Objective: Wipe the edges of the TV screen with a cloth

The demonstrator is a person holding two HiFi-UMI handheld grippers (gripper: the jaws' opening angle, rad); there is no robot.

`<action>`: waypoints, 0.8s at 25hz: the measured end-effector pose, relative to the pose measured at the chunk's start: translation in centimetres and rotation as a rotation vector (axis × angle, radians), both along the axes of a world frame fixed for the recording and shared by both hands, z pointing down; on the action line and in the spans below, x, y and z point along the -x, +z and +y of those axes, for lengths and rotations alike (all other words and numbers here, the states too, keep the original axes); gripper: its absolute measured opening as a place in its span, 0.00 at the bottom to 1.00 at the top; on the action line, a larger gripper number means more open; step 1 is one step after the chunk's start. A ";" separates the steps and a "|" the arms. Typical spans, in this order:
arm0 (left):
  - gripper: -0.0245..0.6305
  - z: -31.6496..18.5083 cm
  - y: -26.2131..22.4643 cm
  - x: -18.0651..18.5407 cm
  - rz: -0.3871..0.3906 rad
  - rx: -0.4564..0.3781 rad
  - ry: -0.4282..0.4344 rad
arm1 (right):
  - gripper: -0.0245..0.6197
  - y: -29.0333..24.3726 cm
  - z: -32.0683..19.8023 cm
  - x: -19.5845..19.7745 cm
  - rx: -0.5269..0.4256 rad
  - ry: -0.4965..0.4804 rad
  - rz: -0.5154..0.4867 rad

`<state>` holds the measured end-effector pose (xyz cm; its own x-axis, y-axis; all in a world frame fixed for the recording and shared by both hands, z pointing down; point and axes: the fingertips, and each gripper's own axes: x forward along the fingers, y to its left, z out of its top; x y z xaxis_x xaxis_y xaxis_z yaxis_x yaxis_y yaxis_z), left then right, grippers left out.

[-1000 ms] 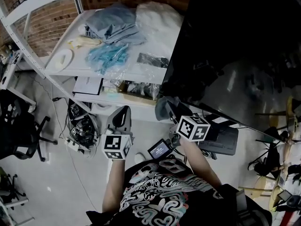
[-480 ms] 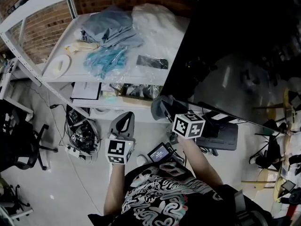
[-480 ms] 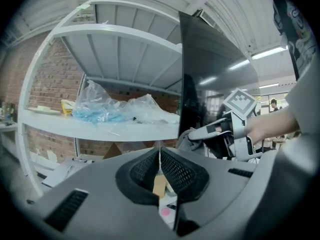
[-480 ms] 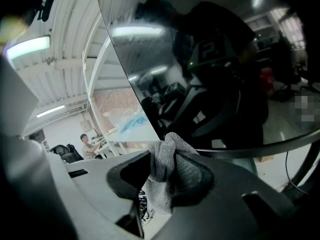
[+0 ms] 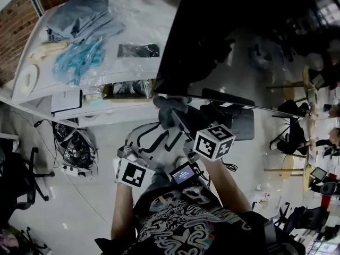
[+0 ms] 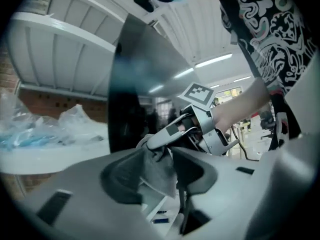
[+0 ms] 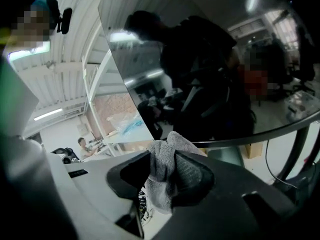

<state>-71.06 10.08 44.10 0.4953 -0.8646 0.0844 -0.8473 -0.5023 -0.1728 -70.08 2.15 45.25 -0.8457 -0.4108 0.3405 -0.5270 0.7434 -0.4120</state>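
Observation:
The TV screen (image 5: 239, 41) is a big dark glossy panel at the upper right; its lower left corner hangs just above the grey cloth (image 5: 169, 106). My right gripper (image 5: 179, 118) is shut on that cloth, which is bunched between its pads in the right gripper view (image 7: 165, 176) below the TV screen (image 7: 200, 59). My left gripper (image 5: 156, 137) sits just below and left of it. In the left gripper view its jaws (image 6: 156, 176) are opening; the cloth (image 6: 159, 170) hangs from the right gripper (image 6: 150, 143) into their gap, with no pad pressing on it.
A white shelf table (image 5: 138, 70) at the upper left carries blue plastic packets (image 5: 79, 60), folded grey fabric (image 5: 79, 20) and a plastic bag. Cables and a power strip (image 5: 74, 147) lie on the floor. The TV's stand base (image 5: 241, 127) is at mid right.
My left gripper has come up and right to the hanging cloth, and its jaws have parted. The right gripper still grips the cloth below the TV's lower left corner.

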 end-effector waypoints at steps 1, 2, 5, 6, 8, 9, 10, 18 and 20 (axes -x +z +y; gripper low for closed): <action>0.42 -0.2 -0.1 -1.2 -0.013 -0.017 0.031 | 0.26 0.0 -0.1 -1.1 0.009 0.016 -0.009; 0.50 -0.4 -0.1 -2.4 -0.039 -0.033 0.053 | 0.26 0.1 -0.1 -2.2 0.022 0.029 -0.024; 0.52 -0.9 0.5 -5.4 -0.141 -0.059 0.090 | 0.26 0.5 1.0 -5.4 0.070 0.040 -0.078; 0.52 -0.9 0.8 -6.4 -0.159 -0.058 0.100 | 0.26 0.6 1.5 -6.4 0.083 0.035 -0.094; 0.53 -0.7 1.2 -8.7 -0.185 -0.053 0.132 | 0.26 0.4 2.7 -8.3 0.102 0.019 -0.123; 0.53 -0.4 1.3 -10.0 -0.199 -0.054 0.154 | 0.26 0.2 3.4 -9.1 0.106 0.009 -0.139; 0.53 0.0 1.3 -11.4 -0.208 -0.059 0.176 | 0.26 0.0 4.2 -9.9 0.109 -0.003 -0.154; 0.53 7.0 1.3 -22.4 -0.362 -0.085 0.258 | 0.26 -0.8 15.7 -18.7 0.181 -0.196 -0.187; 0.46 9.8 1.3 -25.4 -0.421 -0.090 0.285 | 0.26 -0.9 18.7 -21.5 0.192 -0.243 -0.185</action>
